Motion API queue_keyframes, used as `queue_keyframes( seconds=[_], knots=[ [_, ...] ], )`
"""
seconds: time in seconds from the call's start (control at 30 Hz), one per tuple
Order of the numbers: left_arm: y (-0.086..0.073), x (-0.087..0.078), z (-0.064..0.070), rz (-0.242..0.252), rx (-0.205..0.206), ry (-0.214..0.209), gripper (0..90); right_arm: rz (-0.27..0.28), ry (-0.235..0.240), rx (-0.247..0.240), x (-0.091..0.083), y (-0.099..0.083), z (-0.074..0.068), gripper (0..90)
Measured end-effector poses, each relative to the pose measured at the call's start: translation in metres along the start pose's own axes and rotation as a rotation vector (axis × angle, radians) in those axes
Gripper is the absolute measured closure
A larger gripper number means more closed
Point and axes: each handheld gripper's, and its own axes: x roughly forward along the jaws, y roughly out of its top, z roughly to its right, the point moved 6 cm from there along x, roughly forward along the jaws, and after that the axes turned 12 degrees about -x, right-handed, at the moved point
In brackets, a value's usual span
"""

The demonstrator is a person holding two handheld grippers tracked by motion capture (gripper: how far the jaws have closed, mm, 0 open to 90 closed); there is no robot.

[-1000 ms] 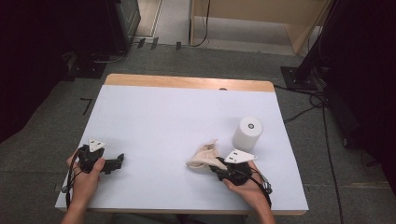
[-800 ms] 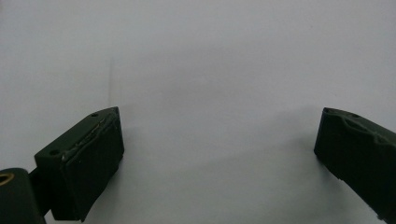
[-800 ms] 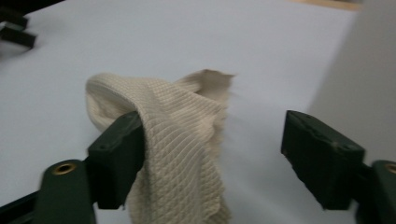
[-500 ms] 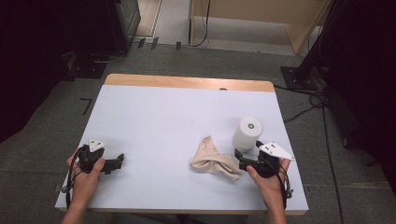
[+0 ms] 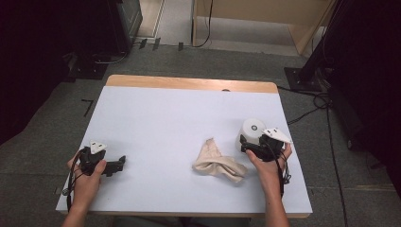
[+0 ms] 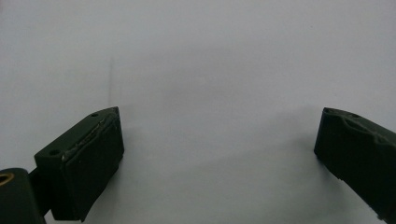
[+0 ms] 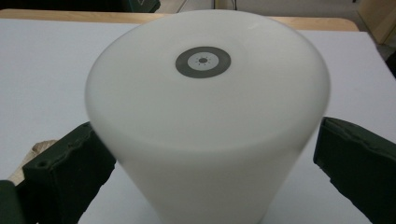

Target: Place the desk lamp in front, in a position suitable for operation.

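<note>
Right tongs (image 7: pixel 205 158), lower frame of the right gripper view, gape wide around the white cup (image 7: pixel 205 116); contact cannot be confirmed. Left tongs (image 6: pixel 219 154) stand wide, empty, over the bare worktop (image 6: pixel 210 56).

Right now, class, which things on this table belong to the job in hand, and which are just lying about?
In the job:
white cone-shaped object, standing on the table between the jaws
right gripper, jaws open either side of it

Lying about:
crumpled beige cloth, beside the right gripper
left gripper, open over bare table
</note>
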Motion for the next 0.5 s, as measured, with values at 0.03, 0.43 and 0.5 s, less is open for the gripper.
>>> queue_keyframes(
  seconds=[0.03, 0.43, 0.5],
  knots=[
    [0.000, 0.000, 0.000, -0.001, 0.000, 0.000, 1.3, -0.003, 0.001, 0.000, 0.003, 0.000, 0.000, 0.0],
    [0.000, 0.000, 0.000, 0.000, 0.000, 0.000, 1.3, 0.003, -0.068, -0.017, 0.015, 0.005, -0.004, 7.9],
    [0.000, 0.000, 0.000, 0.000, 0.000, 0.000, 1.3, 0.000, -0.074, -0.003, 0.016, 0.006, -0.006, 8.0]
  ],
)
